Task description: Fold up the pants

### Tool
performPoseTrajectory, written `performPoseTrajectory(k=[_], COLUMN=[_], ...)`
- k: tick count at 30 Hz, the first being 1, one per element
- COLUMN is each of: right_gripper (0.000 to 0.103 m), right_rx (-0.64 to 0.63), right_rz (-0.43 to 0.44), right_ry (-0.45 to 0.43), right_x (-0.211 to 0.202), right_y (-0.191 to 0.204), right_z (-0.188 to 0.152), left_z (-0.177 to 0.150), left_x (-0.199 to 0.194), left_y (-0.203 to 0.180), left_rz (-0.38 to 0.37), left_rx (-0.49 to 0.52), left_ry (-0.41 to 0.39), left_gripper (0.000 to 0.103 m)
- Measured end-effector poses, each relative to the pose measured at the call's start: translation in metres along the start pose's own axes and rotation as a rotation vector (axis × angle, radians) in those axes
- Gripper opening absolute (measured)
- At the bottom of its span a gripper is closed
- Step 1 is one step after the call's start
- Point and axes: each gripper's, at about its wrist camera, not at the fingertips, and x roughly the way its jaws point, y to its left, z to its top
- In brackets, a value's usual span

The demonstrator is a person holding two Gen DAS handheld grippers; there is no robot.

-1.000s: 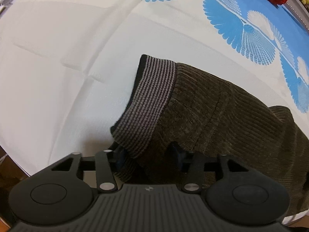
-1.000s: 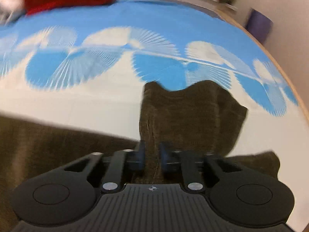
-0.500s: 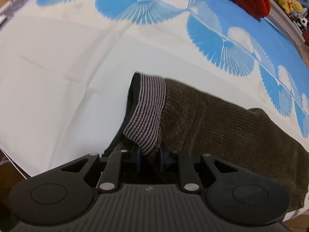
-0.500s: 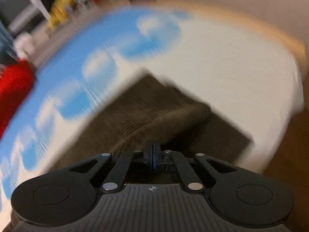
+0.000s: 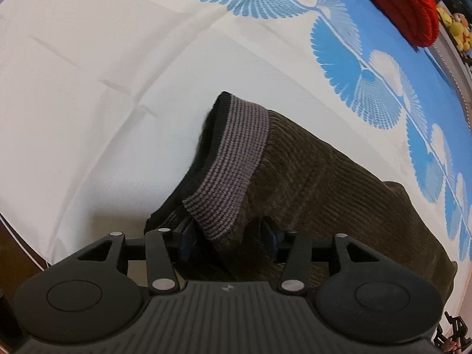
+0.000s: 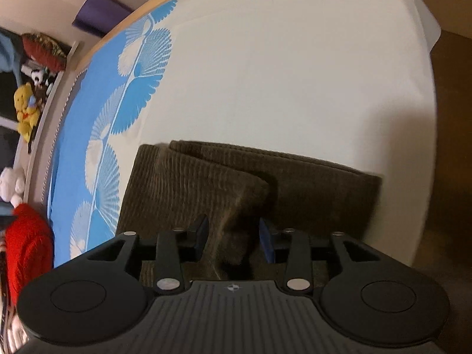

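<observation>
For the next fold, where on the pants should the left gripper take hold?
Grip the striped waistband at its near corner, coming from above, the side nearest the left gripper. That ribbed band is thick and stands up off the sheet, and it already lies between the opening jaws.

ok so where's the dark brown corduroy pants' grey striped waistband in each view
Left wrist view: the grey striped waistband sits centre frame, its lower end hanging between the opening jaws of the left gripper.
Right wrist view: not in it; only folded brown corduroy pants between the opening right gripper.
Shared landmark: the red knitted garment, top right there, lower left here.
</observation>
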Motion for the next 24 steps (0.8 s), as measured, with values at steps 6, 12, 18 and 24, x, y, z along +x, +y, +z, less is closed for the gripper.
performPoseTrajectory(k=[6, 12, 18, 24], right_gripper=[0.012, 0.009, 0.009, 0.009], right_rx=[-0.061, -0.239, -0.283, -0.264], right_rz=[-0.069, 0.144, 0.269, -0.138], right_ry=[-0.030, -0.208, -0.472, -0.123], right_x=[0.015, -0.034, -0.114, -0.059], right_y=[0.014, 0.060, 0.064, 0.018], right_z=[0.005, 0.005, -0.007, 0.002], left_z=[0.006, 0.011, 0.006, 0.000], left_x=[0.013, -0.021, -0.036, -0.022], left_y=[0.000, -0.010, -0.001, 0.002], left_rz=[0.036, -0.033, -0.042, 0.022], left_rx=[-0.002, 0.019, 0.028, 0.068], left_ry=[0.017, -0.166, -0.210, -0.120], left_gripper=[0.035, 0.020, 0.020, 0.020])
